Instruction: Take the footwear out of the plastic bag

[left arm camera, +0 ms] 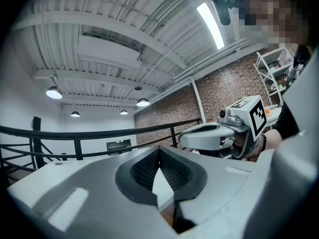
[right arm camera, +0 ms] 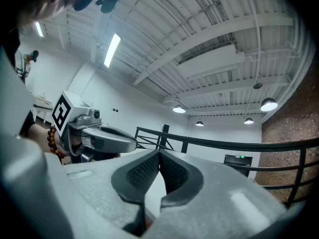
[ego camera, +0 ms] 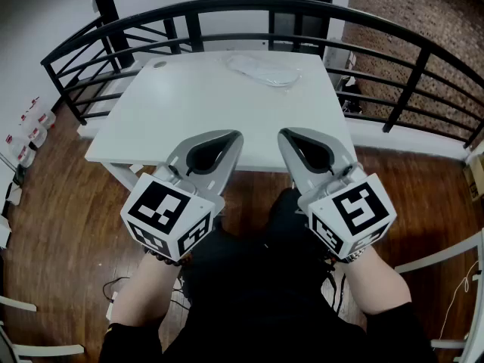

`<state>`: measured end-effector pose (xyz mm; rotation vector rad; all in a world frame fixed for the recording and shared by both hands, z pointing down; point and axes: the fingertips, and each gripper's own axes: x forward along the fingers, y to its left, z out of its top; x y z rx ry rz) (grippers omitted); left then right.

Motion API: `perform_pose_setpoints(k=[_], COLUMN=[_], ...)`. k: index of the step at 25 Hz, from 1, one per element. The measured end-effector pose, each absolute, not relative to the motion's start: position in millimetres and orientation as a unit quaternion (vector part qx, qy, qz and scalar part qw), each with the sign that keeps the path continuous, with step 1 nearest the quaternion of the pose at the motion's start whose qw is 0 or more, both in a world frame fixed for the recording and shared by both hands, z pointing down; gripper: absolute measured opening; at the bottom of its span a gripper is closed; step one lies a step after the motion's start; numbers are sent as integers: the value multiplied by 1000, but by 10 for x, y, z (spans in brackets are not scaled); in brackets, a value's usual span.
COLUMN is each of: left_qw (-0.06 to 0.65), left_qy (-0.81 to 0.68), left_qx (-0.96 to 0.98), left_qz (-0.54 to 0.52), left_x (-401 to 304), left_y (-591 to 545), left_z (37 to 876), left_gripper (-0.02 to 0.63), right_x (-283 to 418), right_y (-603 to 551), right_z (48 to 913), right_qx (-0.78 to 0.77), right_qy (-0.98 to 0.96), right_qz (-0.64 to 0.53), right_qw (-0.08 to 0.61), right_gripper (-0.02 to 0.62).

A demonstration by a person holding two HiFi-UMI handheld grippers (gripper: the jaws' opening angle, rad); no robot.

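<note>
Both tongs closed and empty, near edge of the surface; the bagged footwear lies at the far edge.

The left tongs (ego camera: 229,136) and right tongs (ego camera: 288,134) point level, side by side over the near edge of the white surface (ego camera: 198,106), each with its jaws pressed together on nothing. The clear plastic bag (ego camera: 286,76) lies well apart from them, near the far edge by the black railing (ego camera: 227,6), and the footwear (ego camera: 259,67) inside shows only as a pale shape. The step in hand looks like the reach. It would go best to carry both tongs across and open them on the way. One could then pin a loose fold of film while the other enters the bag's mouth, which cannot be made out from here. Thin film will likely slip or bunch, so a shallow pinch is safer.
</note>
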<state>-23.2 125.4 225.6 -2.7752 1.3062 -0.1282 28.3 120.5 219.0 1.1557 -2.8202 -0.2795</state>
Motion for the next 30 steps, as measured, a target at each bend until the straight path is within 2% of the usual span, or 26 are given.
perform_pose_setpoints(k=[16,25,30], left_qw=[-3,-18,-23], left_qy=[428,424,421], left_qx=[-902,-903,-904], left_qz=[-47,-64,-74], left_x=[-472,-544,-637], left_y=[-144,-1088,-1659], left_z=[2539,2487,2468], left_gripper=[14,14,14], right_x=[216,184,124], right_y=[-193,-1107,-1651], right_z=[2519,2397,2431], right_qx=[383,374,362], right_qy=[-917,-919,-921], right_qz=[-76,-70,-56], right_qw=[76,103,131], right_gripper=[-9,-9,28])
